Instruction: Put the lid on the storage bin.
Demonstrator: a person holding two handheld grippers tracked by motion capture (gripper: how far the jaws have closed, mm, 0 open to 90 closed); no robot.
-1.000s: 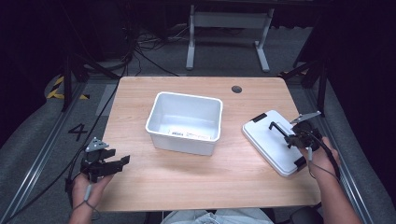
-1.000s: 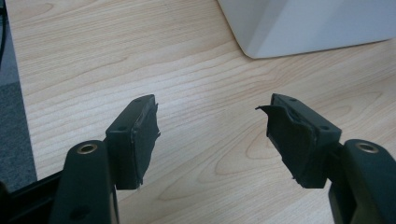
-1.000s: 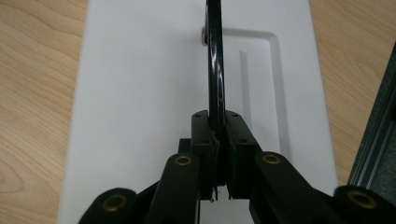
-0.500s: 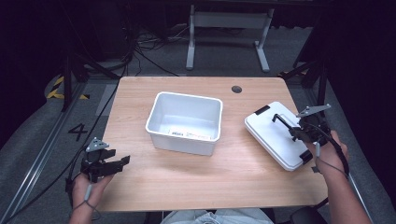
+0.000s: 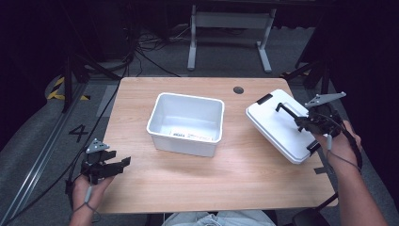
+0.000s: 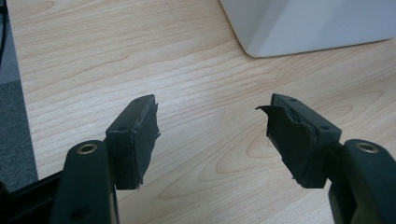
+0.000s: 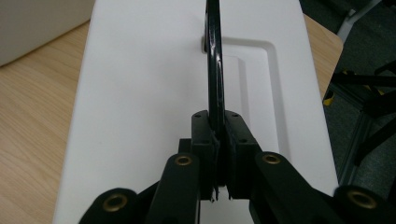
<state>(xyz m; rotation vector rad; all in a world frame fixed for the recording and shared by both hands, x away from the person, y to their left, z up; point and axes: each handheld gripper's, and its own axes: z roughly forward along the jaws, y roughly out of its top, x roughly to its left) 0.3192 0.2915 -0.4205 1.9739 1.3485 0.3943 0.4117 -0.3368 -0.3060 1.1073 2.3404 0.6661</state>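
Observation:
A white lid with a thin black handle hangs tilted above the table's right side. My right gripper is shut on that handle; in the right gripper view the black handle runs up from between the closed pads over the white lid. An empty white bin stands in the middle of the wooden table. At the table's near left corner my left gripper is open with nothing between its fingers, above bare wood, with the bin's corner ahead.
A small dark hole sits in the tabletop behind the bin. Black clips show on the lid's ends. Cables and a metal stand lie on the floor beyond the table.
The right gripper has risen with the lid, which has lifted off the table and now hangs tilted. The left gripper has stayed still.

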